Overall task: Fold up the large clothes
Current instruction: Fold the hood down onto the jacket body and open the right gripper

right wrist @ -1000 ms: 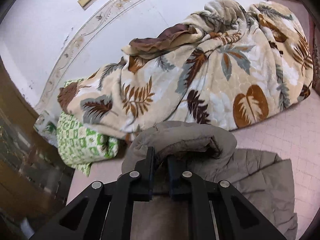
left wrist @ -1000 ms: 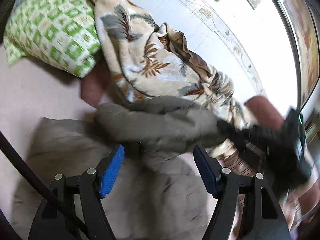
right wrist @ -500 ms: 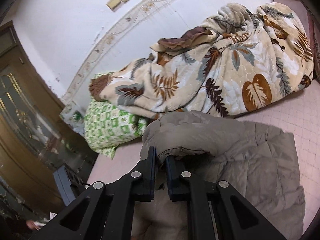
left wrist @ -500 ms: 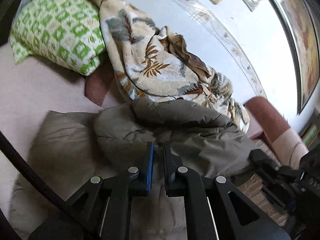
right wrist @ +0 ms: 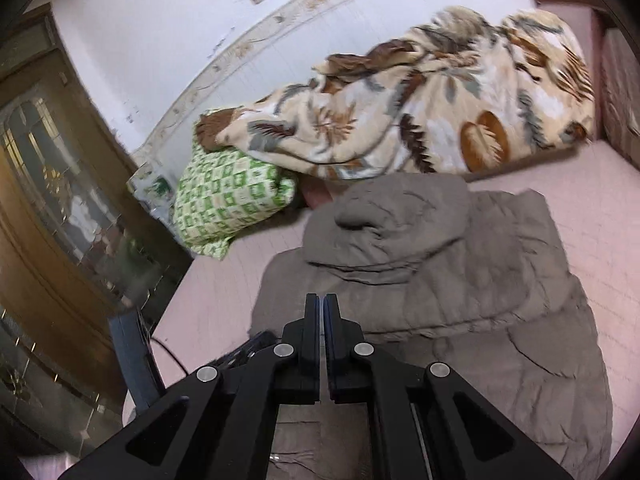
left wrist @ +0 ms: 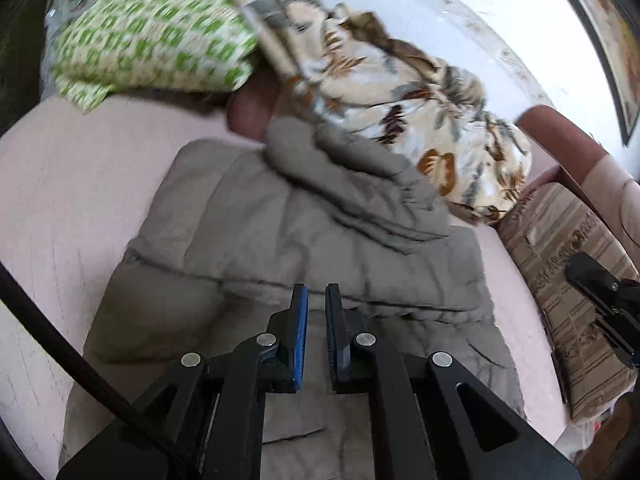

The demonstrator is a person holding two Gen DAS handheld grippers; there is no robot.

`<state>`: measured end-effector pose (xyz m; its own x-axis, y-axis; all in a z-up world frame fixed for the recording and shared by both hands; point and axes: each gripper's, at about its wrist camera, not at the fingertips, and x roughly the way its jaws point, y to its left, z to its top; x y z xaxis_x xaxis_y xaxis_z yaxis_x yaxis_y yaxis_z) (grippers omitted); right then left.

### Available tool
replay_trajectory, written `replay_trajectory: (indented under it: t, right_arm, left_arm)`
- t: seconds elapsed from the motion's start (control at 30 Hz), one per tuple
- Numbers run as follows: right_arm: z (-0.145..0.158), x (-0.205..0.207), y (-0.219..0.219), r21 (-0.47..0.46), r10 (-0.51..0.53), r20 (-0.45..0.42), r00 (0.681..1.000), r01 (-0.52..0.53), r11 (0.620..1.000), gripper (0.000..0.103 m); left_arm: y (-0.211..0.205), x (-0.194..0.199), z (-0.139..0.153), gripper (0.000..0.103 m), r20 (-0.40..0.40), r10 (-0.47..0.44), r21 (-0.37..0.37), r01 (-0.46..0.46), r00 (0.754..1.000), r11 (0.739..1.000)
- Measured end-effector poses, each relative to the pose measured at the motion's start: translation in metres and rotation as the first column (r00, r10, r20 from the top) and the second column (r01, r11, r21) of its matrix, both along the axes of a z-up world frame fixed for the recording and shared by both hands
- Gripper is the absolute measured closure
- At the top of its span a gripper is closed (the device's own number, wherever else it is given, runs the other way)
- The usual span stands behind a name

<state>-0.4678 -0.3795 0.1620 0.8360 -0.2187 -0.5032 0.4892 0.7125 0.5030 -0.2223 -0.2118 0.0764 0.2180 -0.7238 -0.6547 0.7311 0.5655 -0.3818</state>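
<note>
- The grey padded coat (left wrist: 320,240) lies flat on the pink bed (left wrist: 60,200), its hood just beside the leaf-print blanket (right wrist: 440,112).
- Left gripper (left wrist: 316,292) hovers over the coat, closed, holding nothing.
- Right gripper (right wrist: 322,300) likewise closed and empty.
- A green pillow (right wrist: 228,196) lies beside the blanket.

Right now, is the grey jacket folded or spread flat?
Partly folded: the jacket lies mostly flat on the bed, with its hood bunched on top.
</note>
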Motion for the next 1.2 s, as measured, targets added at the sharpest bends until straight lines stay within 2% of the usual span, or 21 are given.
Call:
replay_trajectory:
  t: [0.17, 0.2, 0.27, 0.3, 0.33, 0.37, 0.47, 0.57, 0.67, 0.7, 0.73, 0.77, 0.8, 0.9, 1.07, 1.13, 1.2]
  right_arm:
    - [0.002, 0.0, -0.03, 0.055, -0.02, -0.031, 0.999, 0.022, 0.998, 0.096]
    - [-0.001, 0.007, -0.038, 0.108, 0.011, -0.042, 0.999, -0.007, 0.994, 0.089]
    - [-0.011, 0.015, -0.051, 0.194, 0.024, -0.014, 1.0, -0.021, 0.981, 0.067]
    - [-0.021, 0.023, -0.058, 0.233, 0.019, -0.017, 1.0, -0.014, 0.972, 0.049]
    - [-0.03, 0.031, -0.064, 0.265, 0.008, -0.015, 1.0, -0.004, 0.964, 0.04]
    - [-0.036, 0.036, -0.067, 0.285, -0.002, -0.015, 1.0, 0.006, 0.959, 0.039]
    - [-0.069, 0.062, -0.09, 0.396, -0.054, -0.028, 0.998, 0.061, 0.916, 0.039]
    - [-0.087, 0.077, -0.11, 0.425, -0.135, -0.061, 0.989, 0.148, 0.893, 0.039]
    - [-0.107, 0.088, -0.138, 0.468, -0.222, -0.08, 0.972, 0.234, 0.852, 0.039]
    - [-0.114, 0.09, -0.145, 0.499, -0.223, -0.075, 0.972, 0.231, 0.836, 0.047]
    - [-0.119, 0.093, -0.15, 0.534, -0.211, -0.052, 0.976, 0.206, 0.82, 0.08]
    - [-0.119, 0.094, -0.151, 0.539, -0.202, -0.053, 0.978, 0.199, 0.818, 0.09]
    - [-0.112, 0.093, -0.148, 0.505, -0.203, -0.07, 0.977, 0.21, 0.837, 0.091]
    - [-0.078, 0.081, -0.126, 0.406, -0.179, -0.009, 0.984, 0.167, 0.898, 0.092]
    - [-0.044, 0.039, -0.085, 0.359, -0.132, 0.073, 0.989, 0.097, 0.928, 0.093]
    - [-0.055, 0.027, -0.072, 0.367, -0.125, 0.05, 0.991, 0.098, 0.925, 0.093]
    - [-0.084, 0.027, -0.069, 0.393, -0.11, -0.018, 0.994, 0.108, 0.913, 0.093]
  left_arm:
    - [0.003, 0.018, -0.008, 0.094, -0.029, 0.046, -0.01, -0.046, 0.999, 0.999]
    - [0.001, 0.019, -0.01, 0.091, -0.026, 0.052, -0.005, -0.052, 0.998, 0.999]
    - [-0.003, 0.021, -0.015, 0.088, -0.034, 0.054, 0.007, -0.054, 0.998, 0.999]
    - [-0.006, 0.022, -0.016, 0.087, -0.041, 0.045, 0.01, -0.044, 0.998, 0.999]
    - [-0.009, 0.023, -0.017, 0.087, -0.041, 0.042, 0.012, -0.042, 0.998, 0.999]
    - [-0.01, 0.023, -0.016, 0.087, -0.031, 0.049, 0.015, -0.049, 0.998, 0.999]
    - [-0.013, 0.025, -0.015, 0.084, -0.012, 0.056, 0.019, -0.056, 0.998, 0.998]
    - [-0.018, 0.025, -0.016, 0.084, -0.004, 0.045, 0.029, -0.045, 0.999, 0.999]
    - [-0.02, 0.026, -0.014, 0.084, 0.005, 0.037, 0.026, -0.037, 0.999, 0.999]
    - [-0.021, 0.026, -0.013, 0.084, 0.005, 0.031, 0.023, -0.032, 0.999, 0.999]
    - [-0.02, 0.026, -0.012, 0.084, 0.008, 0.029, 0.022, -0.03, 1.0, 0.999]
    - [-0.02, 0.026, -0.01, 0.083, 0.016, 0.031, 0.021, -0.031, 0.999, 0.999]
    - [-0.02, 0.027, -0.009, 0.083, 0.024, 0.032, 0.019, -0.033, 0.999, 0.999]
    - [-0.017, 0.028, -0.005, 0.083, 0.033, 0.042, 0.003, -0.042, 0.999, 0.999]
    - [-0.014, 0.026, 0.003, 0.079, 0.039, 0.044, -0.031, -0.042, 0.998, 0.999]
    - [-0.019, 0.021, 0.005, 0.073, 0.064, 0.034, -0.026, -0.032, 0.997, 0.999]
    - [-0.025, 0.014, 0.003, 0.072, 0.083, 0.021, -0.012, -0.02, 0.996, 1.0]
